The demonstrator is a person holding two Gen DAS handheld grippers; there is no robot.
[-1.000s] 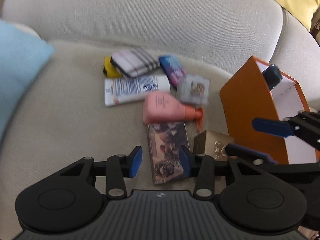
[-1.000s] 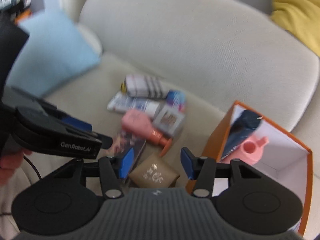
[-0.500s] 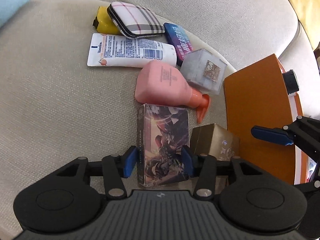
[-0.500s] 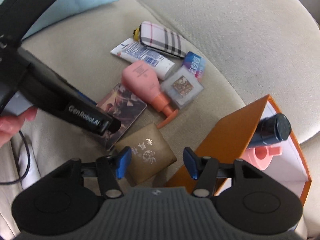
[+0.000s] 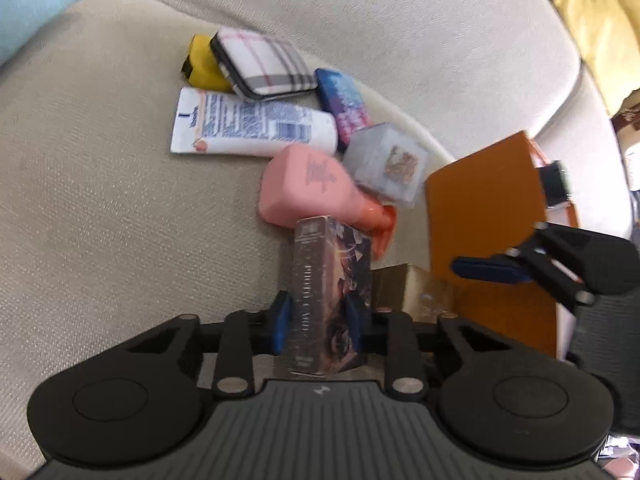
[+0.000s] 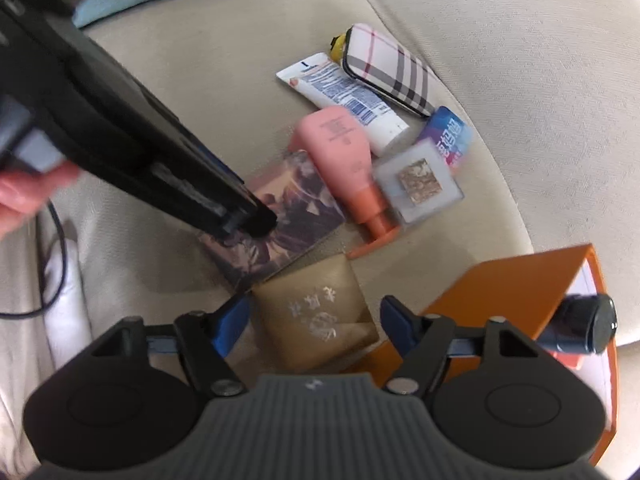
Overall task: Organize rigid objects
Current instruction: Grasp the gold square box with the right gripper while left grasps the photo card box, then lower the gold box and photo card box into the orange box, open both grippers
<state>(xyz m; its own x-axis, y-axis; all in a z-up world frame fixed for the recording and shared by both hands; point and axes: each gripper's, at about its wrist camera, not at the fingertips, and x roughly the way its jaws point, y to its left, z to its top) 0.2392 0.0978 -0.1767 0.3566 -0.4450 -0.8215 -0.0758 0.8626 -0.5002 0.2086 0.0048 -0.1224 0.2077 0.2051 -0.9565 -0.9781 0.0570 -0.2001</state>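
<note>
On the beige sofa cushion (image 5: 100, 208) my left claw (image 5: 320, 322) has just been closing, and its blue pads now press both sides of the illustrated card box (image 5: 326, 292), which stands on one long edge between them. My right claw (image 6: 314, 322) has just been opening; its jaws stand wide to either side of the gold box (image 6: 316, 312), and I see no pad pressing on it. That gold box lies just beside the card box and against the outer wall of the orange box (image 6: 516, 284).

Beyond the card box, touching its far end, lies the pink pump bottle (image 5: 308, 188) on its side, its orange nozzle toward the orange box. A white lotion tube (image 5: 252, 128) lies flat just behind it. Next to the pink bottle sits a clear cube case (image 5: 386, 162) with a small picture on its face, and behind that a blue and pink packet (image 5: 344, 102). A plaid case (image 5: 262, 64) rests farthest back, leaning on a yellow object (image 5: 202, 64).

A dark blue capped bottle (image 6: 584, 326) sticks up out of the orange box. A light blue pillow (image 5: 32, 4) lies at the far left corner of the cushion.
</note>
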